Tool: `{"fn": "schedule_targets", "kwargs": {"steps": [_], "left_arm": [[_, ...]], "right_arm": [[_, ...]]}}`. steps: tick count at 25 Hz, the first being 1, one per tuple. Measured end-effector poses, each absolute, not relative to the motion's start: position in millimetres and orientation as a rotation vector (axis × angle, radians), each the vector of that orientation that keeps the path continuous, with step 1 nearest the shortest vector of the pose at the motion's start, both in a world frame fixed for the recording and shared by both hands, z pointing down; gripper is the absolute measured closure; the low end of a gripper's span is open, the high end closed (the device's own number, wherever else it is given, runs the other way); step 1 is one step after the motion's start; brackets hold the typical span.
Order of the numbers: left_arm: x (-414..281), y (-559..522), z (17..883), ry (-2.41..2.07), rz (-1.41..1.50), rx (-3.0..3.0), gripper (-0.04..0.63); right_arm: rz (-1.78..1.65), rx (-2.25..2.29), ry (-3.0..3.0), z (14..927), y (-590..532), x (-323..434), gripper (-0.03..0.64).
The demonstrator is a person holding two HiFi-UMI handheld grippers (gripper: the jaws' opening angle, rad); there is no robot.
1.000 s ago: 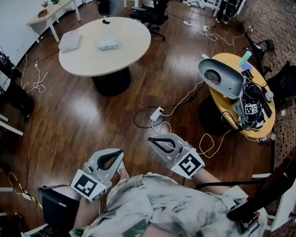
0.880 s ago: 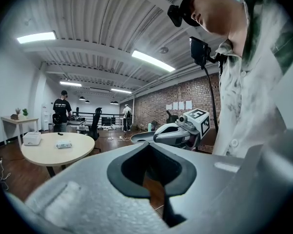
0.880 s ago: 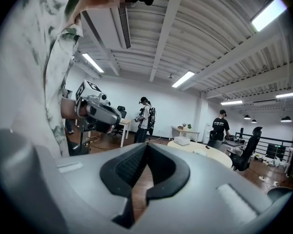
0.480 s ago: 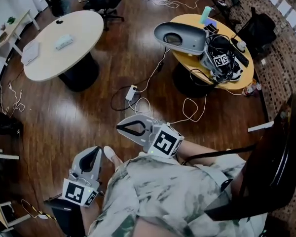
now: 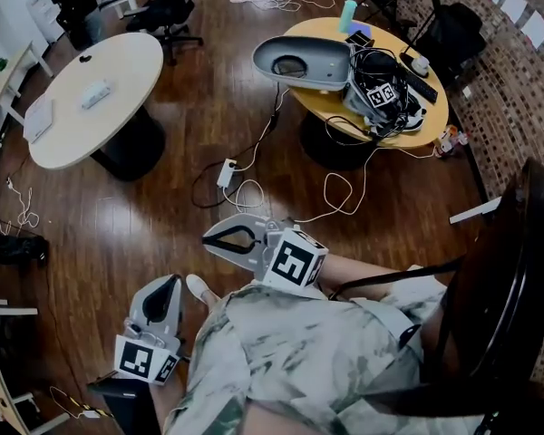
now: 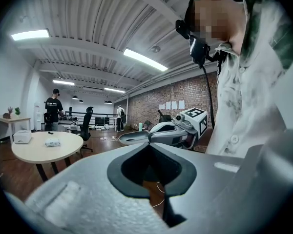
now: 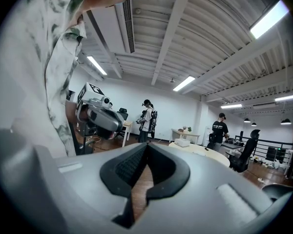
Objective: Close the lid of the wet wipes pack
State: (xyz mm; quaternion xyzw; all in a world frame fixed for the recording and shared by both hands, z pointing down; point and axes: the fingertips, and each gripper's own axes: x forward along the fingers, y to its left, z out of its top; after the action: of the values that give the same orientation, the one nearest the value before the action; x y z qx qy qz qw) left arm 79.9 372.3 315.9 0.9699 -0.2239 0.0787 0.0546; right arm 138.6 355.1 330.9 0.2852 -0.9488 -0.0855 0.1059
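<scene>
**A:** What has changed over the last second?

**B:** My head has swung round. The white round bench (image 5: 118, 62) has slid to the upper left of the head view; the yellow bench (image 5: 438, 116), with a spare gripper (image 5: 304, 62) lying on it, now sits top centre. My left gripper (image 5: 170, 282) has dropped low beside my hip; my right gripper (image 5: 208, 240) lies across in front of me, pointing left.

**A:** And your fingers?

**B:** Both pairs are pressed together on nothing. In the left gripper view my left fingers (image 6: 78, 189) meet at the tips, with only floor showing through the hollow behind them; in the right gripper view my right fingers (image 7: 229, 189) stand the same way.

**A:** Where is the thing you are after?

**B:** I take the small pale packet on the white bench to be the wet wipes pack (image 5: 95, 93); a flat white thing (image 5: 38, 119) lies near it. It is well apart from both grippers, with open wooden floor (image 5: 163, 198) between us; it is too small here to tell whether its lid stands up.

**A:** So what does that mean for the job?

**B:** Nothing has begun, I judge; the turn has carried my gaze off the pack, not toward it. I would have to face that bench and go to it; shut tips may serve well enough to press a flap down.
</scene>
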Motion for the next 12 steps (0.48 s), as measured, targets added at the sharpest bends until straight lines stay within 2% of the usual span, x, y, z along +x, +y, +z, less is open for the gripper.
{"fn": "schedule_targets", "kwargs": {"steps": [12], "left_arm": [[87.5,368.8,320.3,-0.629,0.249,2.945,0.594]], "right_arm": [[-0.235,0.869,-2.778,327.4,355.4,142.8,0.611]]}}
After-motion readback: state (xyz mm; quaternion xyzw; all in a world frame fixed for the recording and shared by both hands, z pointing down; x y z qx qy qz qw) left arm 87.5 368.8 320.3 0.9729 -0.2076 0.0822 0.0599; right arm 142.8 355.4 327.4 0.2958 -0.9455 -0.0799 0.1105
